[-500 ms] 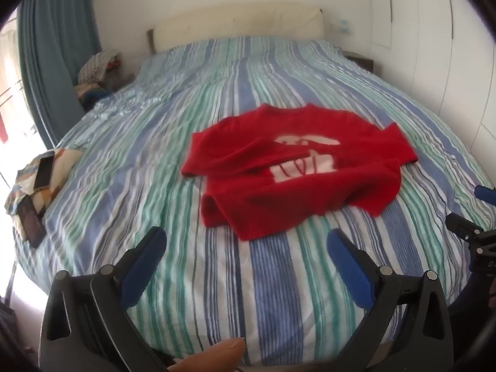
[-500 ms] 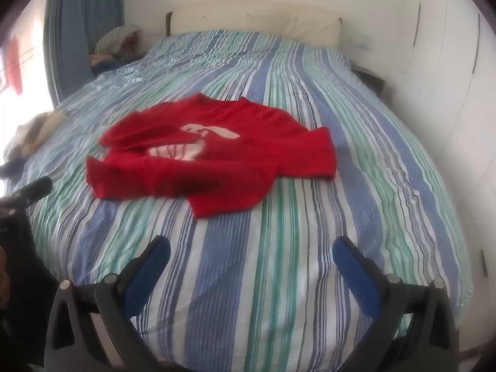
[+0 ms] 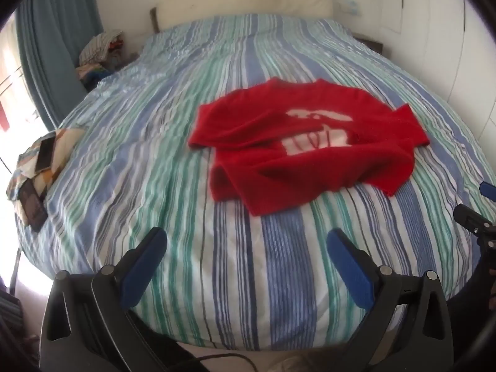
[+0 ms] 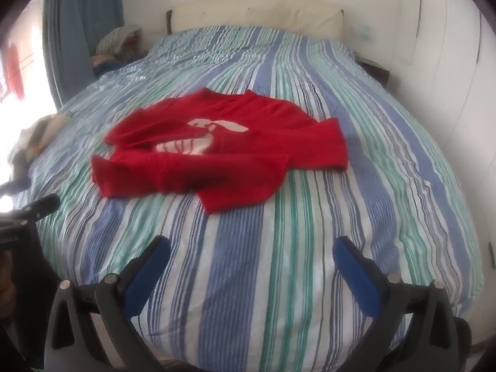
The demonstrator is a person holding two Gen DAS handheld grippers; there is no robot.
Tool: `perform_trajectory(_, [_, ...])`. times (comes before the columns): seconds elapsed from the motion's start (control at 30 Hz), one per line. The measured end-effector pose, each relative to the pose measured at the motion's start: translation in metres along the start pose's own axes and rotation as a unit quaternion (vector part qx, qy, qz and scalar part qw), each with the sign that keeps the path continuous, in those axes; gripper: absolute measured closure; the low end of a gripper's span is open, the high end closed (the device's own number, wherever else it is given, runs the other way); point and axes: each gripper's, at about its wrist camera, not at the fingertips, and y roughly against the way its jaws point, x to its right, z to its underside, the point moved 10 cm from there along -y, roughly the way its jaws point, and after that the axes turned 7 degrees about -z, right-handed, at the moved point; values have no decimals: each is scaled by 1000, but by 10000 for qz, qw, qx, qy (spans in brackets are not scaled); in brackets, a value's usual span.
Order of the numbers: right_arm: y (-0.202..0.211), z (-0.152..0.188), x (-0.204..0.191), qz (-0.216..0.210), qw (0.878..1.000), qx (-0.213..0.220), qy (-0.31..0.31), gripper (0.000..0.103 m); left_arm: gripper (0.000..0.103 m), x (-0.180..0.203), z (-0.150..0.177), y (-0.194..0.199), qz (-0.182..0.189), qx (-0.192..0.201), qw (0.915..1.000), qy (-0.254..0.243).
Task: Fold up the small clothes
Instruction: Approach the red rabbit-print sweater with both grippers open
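A small red sweater [image 3: 310,152] with a white print lies crumpled on the striped bed [image 3: 186,186], its sleeves folded across the body. It also shows in the right wrist view [image 4: 223,152]. My left gripper [image 3: 245,241] is open and empty above the bed's near edge, short of the sweater's hem. My right gripper [image 4: 251,251] is open and empty too, near the bed's foot, a little back from the sweater. Part of the right gripper shows at the right edge of the left wrist view [image 3: 474,217].
A patterned cloth with a phone and a dark wallet [image 3: 37,167] lies at the bed's left edge. A heap of clothes [image 3: 102,49] sits by the blue curtain [image 3: 55,40]. A cream headboard [image 3: 248,3] and white wall close the far side.
Both grippers have shifted slightly; the sweater sits a little higher and to the right in the views. The sweater itself has not moved.
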Motion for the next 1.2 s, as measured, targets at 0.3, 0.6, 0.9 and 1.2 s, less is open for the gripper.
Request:
perform_trajectory(0.3, [-3, 1, -10, -19, 10000, -41, 52, 0, 0, 1, -1, -2, 218, -22, 9997, 62])
perform_trajectory(0.6, [-8, 5, -5, 33, 9999, -141, -34, 0, 0, 5, 4, -5, 348, -103, 9993, 87])
perform_trajectory(0.9, [-8, 6, -5, 49, 9999, -120, -33, 0, 0, 2, 2, -3, 349, -79, 9992, 162])
perform_trajectory(1.2, [-9, 7, -2, 56, 9998, -163, -80, 0, 0, 4, 5, -6, 319, -147, 9993, 124])
